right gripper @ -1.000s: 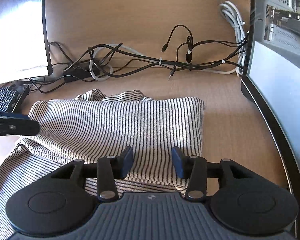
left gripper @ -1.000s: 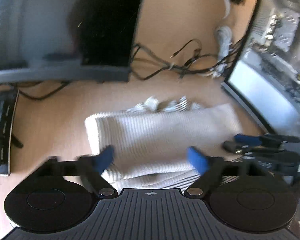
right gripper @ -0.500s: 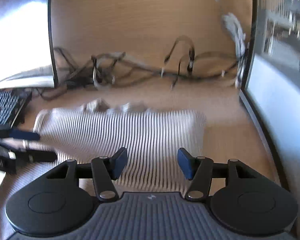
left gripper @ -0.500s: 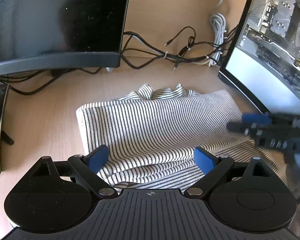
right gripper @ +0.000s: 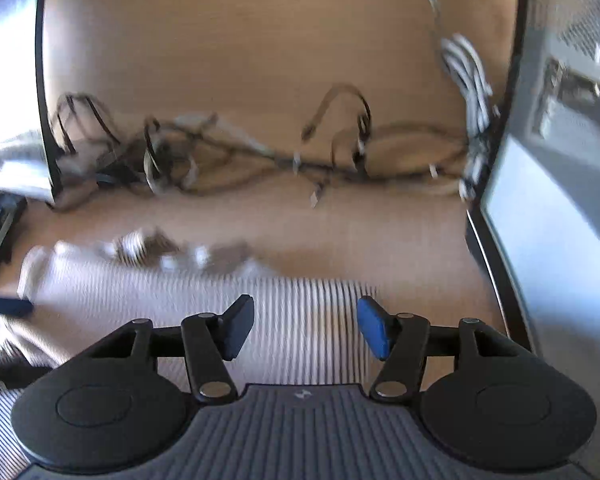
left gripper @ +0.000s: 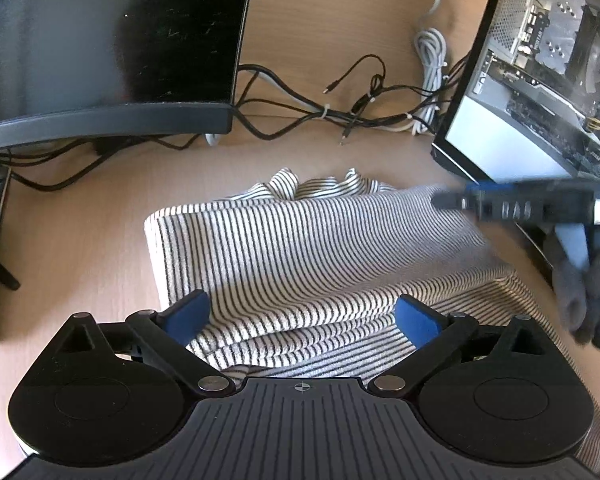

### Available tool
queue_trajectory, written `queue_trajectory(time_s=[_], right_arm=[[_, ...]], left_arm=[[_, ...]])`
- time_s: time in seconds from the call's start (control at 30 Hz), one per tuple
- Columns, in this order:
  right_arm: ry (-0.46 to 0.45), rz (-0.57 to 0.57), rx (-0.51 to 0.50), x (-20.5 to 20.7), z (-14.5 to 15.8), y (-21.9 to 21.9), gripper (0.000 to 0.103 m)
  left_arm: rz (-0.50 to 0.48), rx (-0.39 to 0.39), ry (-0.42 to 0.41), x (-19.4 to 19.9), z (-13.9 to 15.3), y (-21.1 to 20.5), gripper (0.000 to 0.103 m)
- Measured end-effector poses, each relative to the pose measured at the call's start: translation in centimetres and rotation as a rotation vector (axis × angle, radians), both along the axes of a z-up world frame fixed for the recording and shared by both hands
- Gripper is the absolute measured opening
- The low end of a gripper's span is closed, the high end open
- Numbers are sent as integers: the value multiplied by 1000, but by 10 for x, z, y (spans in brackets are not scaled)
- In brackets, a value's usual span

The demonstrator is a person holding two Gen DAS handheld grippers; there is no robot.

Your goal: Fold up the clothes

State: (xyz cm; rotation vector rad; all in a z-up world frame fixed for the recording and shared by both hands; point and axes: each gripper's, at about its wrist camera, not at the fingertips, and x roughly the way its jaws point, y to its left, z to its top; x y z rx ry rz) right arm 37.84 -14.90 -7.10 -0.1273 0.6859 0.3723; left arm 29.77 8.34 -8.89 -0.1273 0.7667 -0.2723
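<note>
The folded shirt (left gripper: 300, 248) lies on the bench (left gripper: 80, 240); monitor (left gripper: 108, 40) at 10 o'clock, cables (left gripper: 340, 112) at 12, computer case (left gripper: 540, 80) at 2.

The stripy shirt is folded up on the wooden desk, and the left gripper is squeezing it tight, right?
Not quite. The stripy shirt does lie folded on the wooden desk, but the left gripper is not squeezing it. The left wrist view shows its blue fingers spread wide apart over the shirt, with nothing pinched between them.
</note>
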Motion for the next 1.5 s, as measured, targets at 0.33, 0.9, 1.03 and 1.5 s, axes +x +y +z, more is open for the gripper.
queue_trajectory(time_s=[0.33, 0.9, 1.03, 1.5], right_arm=[[70, 113, 51, 35, 5, 16, 42], [145, 188, -40, 71, -46, 71, 57], [105, 216, -73, 57, -41, 75, 24], [196, 201, 132, -47, 12, 19, 0]], left_arm=[[84, -61, 18, -15, 9, 9, 102], [164, -95, 122, -14, -8, 26, 103], [161, -95, 119, -18, -5, 28, 103], [123, -228, 27, -46, 31, 65, 103]])
